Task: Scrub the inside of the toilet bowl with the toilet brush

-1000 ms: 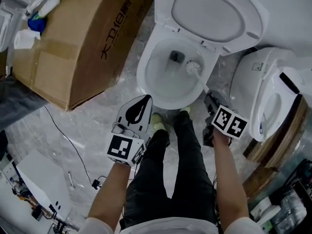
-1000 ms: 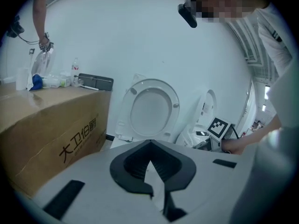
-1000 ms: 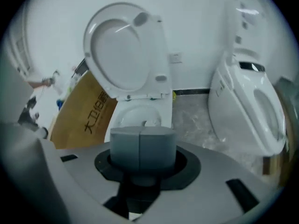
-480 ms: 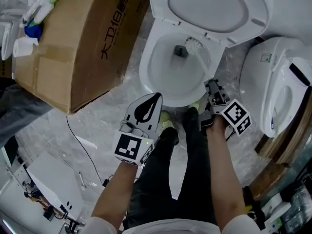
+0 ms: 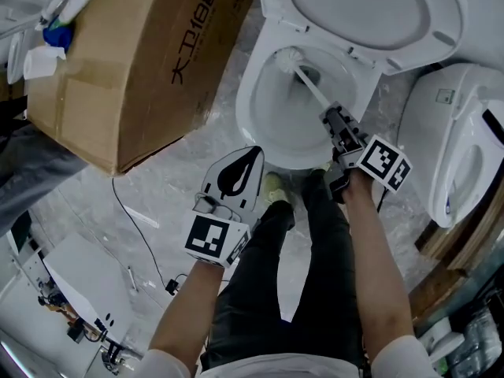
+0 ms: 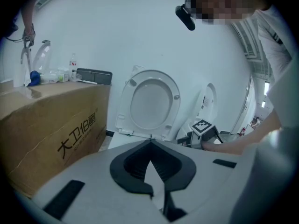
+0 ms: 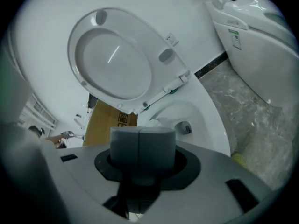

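The white toilet bowl (image 5: 253, 110) stands open with its lid (image 5: 370, 6) raised. A toilet brush is inside it: the white bristle head (image 5: 285, 56) rests against the far-left inner wall, and the thin handle (image 5: 313, 91) slants back to my right gripper (image 5: 333, 121), which is shut on it above the bowl's near-right rim. In the right gripper view the grey handle end (image 7: 142, 146) sits between the jaws, with the bowl (image 7: 187, 111) beyond. My left gripper (image 5: 235, 176) hangs shut and empty over the floor in front of the bowl.
A large cardboard box (image 5: 134, 53) stands left of the toilet, touching its side. A second white toilet (image 5: 457, 140) sits at the right. The person's legs and shoes (image 5: 276, 189) stand just before the bowl. A thin cable (image 5: 134, 211) lies on the marble floor.
The brush head swept from the bowl's middle right across to its far-left wall. My right gripper moved up over the rim. My left gripper stayed almost where it was.
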`<state>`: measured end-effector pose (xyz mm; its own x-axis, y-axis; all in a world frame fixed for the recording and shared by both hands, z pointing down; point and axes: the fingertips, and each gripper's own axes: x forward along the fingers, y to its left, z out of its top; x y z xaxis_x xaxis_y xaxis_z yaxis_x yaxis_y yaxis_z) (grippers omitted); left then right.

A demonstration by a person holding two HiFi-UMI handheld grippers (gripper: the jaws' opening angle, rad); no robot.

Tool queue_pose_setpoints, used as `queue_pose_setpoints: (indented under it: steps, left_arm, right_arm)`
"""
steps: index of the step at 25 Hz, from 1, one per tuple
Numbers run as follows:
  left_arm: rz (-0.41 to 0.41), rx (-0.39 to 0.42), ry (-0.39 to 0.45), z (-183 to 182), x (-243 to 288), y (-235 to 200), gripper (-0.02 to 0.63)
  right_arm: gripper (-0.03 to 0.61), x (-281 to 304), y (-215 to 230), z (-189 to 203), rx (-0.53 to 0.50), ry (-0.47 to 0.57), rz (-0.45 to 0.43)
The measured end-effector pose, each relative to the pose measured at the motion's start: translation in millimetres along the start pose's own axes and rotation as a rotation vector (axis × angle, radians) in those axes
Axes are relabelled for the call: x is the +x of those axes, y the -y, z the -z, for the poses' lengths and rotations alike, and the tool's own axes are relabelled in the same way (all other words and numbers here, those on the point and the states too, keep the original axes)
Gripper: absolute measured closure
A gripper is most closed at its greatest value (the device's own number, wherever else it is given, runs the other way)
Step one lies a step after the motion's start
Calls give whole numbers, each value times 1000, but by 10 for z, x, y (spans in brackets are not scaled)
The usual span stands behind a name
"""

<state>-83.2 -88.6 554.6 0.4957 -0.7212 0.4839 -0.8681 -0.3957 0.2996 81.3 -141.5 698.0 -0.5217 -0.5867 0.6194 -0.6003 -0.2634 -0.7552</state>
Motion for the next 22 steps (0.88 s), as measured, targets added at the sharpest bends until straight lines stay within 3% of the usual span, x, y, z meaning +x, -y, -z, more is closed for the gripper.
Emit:
queue_pose_setpoints:
  steps: [5,8,13,22]
  left_arm:
    - [-9,-5,27,-78,-13,-13,607]
    - [-9,-10,21,-94,-15,38,607]
    - [1,-15,9,-17,56,98,607]
    - [-7,-32,1,257,209,14,607]
  right_arm:
    - [420,-19,-92,238,-291,-166,35]
    - [420,-273,-47,460,-541,-260,104]
    - [420,-484,82,836,-899,-331,177]
    - [420,-40,195,1000,-1127,-319,203]
